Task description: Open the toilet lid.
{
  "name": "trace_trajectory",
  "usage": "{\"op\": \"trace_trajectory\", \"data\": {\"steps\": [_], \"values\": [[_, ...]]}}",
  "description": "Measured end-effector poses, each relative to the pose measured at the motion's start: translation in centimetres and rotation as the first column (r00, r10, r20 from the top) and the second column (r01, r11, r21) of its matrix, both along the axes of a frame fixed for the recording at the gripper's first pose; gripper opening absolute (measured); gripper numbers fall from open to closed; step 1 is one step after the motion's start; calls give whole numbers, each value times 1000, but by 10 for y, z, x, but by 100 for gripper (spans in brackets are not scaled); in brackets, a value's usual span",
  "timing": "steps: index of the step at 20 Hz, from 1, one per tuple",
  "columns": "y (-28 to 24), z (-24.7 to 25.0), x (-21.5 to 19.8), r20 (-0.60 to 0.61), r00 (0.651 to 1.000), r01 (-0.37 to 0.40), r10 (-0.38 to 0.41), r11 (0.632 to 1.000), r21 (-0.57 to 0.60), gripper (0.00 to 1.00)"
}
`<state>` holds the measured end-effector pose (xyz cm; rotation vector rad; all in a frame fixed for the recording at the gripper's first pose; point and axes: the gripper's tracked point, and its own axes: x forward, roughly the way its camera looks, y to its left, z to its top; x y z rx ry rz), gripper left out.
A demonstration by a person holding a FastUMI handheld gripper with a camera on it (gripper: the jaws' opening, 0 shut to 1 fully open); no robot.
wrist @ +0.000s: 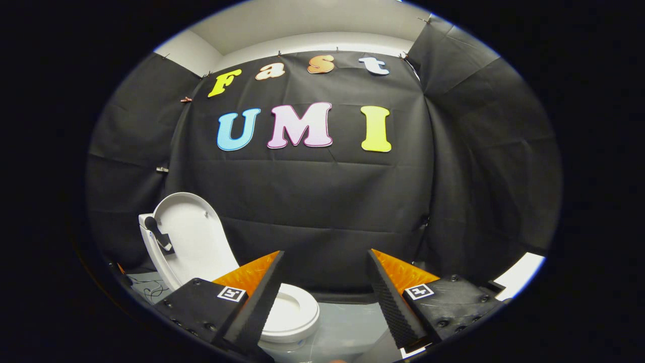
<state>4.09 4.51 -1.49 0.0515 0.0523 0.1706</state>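
Note:
A white toilet stands low ahead of my left finger, partly hidden behind it. Its lid (194, 237) is raised upright, leaning back toward the tank side, with a dark handle piece (158, 234) fixed near its left edge. The seat ring (292, 315) lies flat and shows just right of my left finger. My gripper (325, 262) is open, fingers spread wide with nothing between them, held above and in front of the bowl, apart from the lid.
Black cloth walls close the booth behind and on both sides. The pale floor (342, 327) shows beyond the toilet. Thin cables (151, 290) lie on the floor left of the toilet. A white panel (521, 275) sits low at the right.

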Motion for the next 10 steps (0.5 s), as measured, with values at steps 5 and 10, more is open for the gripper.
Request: {"op": "trace_trajectory", "data": {"steps": [5,10], "values": [[1,2,0,3,1000,-4,4,1000,-2,99],[3,4,-2,15,1000,-13,13,1000,-4,99]]}}
